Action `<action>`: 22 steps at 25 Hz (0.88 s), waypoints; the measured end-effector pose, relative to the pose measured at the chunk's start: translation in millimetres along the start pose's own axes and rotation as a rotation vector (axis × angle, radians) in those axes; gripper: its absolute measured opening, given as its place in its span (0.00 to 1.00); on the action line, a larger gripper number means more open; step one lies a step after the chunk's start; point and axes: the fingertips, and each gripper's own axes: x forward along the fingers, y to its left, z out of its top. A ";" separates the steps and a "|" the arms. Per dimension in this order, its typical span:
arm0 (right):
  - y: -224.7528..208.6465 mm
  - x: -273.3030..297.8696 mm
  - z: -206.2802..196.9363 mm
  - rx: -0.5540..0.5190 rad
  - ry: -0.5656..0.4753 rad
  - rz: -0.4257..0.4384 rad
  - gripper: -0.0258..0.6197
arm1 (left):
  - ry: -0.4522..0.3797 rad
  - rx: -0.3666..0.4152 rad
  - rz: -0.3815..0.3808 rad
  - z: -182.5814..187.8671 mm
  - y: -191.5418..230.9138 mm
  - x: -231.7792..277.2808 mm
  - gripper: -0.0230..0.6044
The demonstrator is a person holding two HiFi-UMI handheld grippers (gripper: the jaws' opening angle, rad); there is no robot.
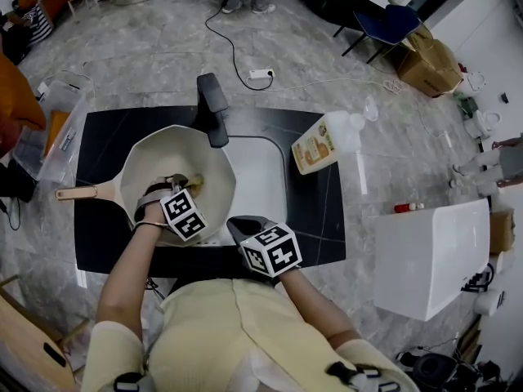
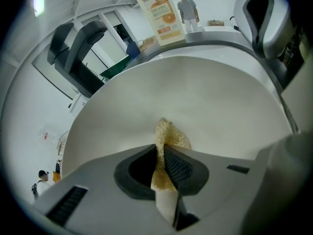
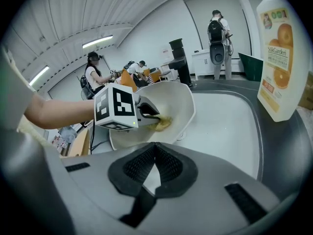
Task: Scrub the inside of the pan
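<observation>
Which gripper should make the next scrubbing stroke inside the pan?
Left. The left gripper is shut on the sponge and sits inside the pan, sponge against its inner wall. The right gripper is shut on nothing, outside the pan near the front edge of the sink.

shirt (image 1: 229,333) pale yellow, short slv | L gripper (image 1: 186,184), R gripper (image 1: 237,223): grey, 1 b&w marker cube each
</observation>
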 end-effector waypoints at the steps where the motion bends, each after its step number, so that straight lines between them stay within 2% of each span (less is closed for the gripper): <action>1: 0.5 0.2 0.4 -0.002 0.000 0.002 0.06 | 0.005 -0.002 -0.023 -0.4 -4.4 -1.1 0.11; 7: 3.6 3.0 -0.5 -0.014 0.004 0.008 0.06 | 0.021 -0.033 -0.203 -3.8 -34.9 -7.2 0.11; 11: 5.6 2.4 -1.9 -0.020 0.013 0.007 0.06 | 0.024 -0.001 -0.335 -5.8 -58.5 -15.2 0.11; 16: 6.2 0.2 -2.4 -0.023 0.015 0.003 0.06 | 0.040 0.048 -0.401 -7.8 -72.7 -21.6 0.11; 22: 5.3 -1.2 -2.7 -0.027 0.015 0.001 0.06 | 0.033 0.032 -0.472 -7.0 -77.4 -36.9 0.11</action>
